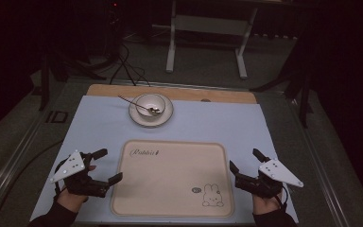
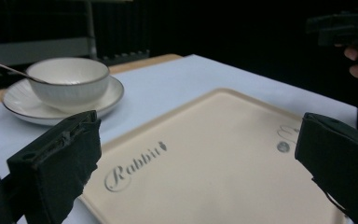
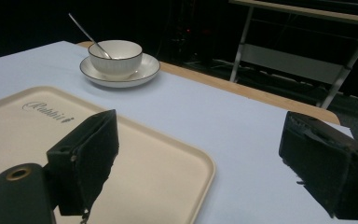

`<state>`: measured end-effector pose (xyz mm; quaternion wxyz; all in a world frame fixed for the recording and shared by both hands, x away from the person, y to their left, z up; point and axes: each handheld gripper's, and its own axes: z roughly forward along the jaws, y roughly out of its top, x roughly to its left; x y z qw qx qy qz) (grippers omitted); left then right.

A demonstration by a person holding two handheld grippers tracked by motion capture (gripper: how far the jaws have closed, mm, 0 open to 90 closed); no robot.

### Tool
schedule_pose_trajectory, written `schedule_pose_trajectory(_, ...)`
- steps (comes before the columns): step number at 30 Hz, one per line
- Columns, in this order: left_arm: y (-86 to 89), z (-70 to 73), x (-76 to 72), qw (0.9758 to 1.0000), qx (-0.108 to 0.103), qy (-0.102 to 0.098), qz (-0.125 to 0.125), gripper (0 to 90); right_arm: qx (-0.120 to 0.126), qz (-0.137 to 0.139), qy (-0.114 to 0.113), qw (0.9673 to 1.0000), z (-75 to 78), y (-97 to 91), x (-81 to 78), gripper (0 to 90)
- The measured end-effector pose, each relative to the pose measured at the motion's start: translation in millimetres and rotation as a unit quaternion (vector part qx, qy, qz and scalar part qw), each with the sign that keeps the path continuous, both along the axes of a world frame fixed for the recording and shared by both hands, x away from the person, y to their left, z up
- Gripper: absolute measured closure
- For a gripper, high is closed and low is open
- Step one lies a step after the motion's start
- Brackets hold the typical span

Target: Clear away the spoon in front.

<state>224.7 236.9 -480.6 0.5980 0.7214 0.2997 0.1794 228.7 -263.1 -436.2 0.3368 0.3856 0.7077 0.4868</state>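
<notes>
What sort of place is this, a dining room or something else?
More likely a lab or studio than a dining room: the table holds just a tray, a bowl with a spoon on a saucer, with cables on the dark floor behind.

We see a bench point(image 1: 227, 97) whose wooden top shows as a strip along the far edge; a pale blue sheet point(image 1: 99, 127) covers the rest. On the sheet, at the near side and about centred, lies a cream tray point(image 1: 170, 177) with rounded corners, the word "Rabbit" printed near its far left corner and a small rabbit drawing at its near right corner. Farther back, well apart from the tray, we see a white saucer point(image 1: 137, 118) with a dark rim resting on the sheet.
</notes>
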Motion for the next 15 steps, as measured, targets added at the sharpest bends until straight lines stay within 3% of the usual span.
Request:
schedule_pose_trajectory(7, -3.6, 0.5, -1.1, 0.9998, 0.005, -0.008, -0.019, 0.6, -0.002, 0.007, -0.002, 1.0000, 0.0, 0.9, -0.9, 11.7)
schedule_pose_trajectory(12, -7.2, 4.6, -2.7, 0.9986, -0.009, 0.024, -0.046, 0.6, -0.004, 0.009, -0.002, 0.9999, 0.0, 2.0, -1.8, 11.7)
schedule_pose_trajectory(15, -11.4, 6.6, -3.8, 0.9984, -0.003, 0.023, -0.052, 0.6, -0.003, 0.014, -0.003, 0.9999, 0.0, 2.9, -2.6, 11.7)
